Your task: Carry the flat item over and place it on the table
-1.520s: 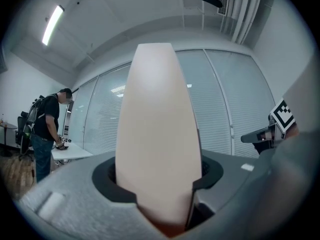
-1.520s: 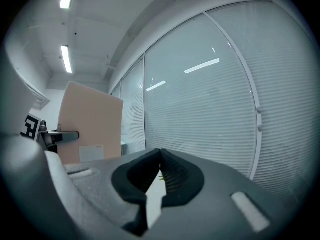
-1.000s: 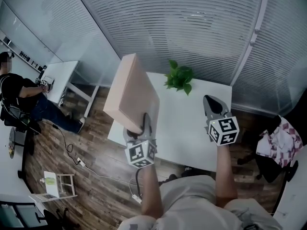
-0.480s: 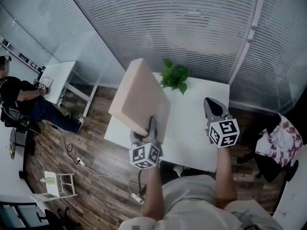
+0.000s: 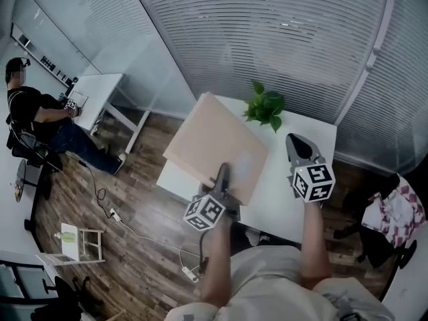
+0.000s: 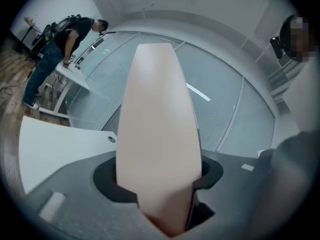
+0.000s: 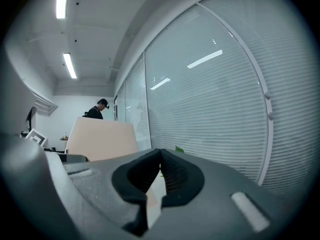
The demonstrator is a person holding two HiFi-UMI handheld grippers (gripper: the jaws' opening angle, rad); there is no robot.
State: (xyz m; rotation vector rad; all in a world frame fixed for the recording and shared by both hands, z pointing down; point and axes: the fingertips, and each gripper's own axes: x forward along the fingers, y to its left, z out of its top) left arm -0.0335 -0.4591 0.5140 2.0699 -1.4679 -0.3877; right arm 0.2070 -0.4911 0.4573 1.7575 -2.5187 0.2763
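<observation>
Board [image 6: 157, 124] seemingly within left gripper [image 5: 223, 176]

No legible txt, nos. or brand names anywhere. Only print: b/w square code patterns on left cube [image 5: 211, 212], lower centre of frame, and right cube [image 5: 313, 181], centre right. No letters in them.

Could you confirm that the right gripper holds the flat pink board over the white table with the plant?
Not quite: the left gripper holds the board over the white table with the plant, as the left gripper view shows; the right gripper is shut, empty.
</observation>
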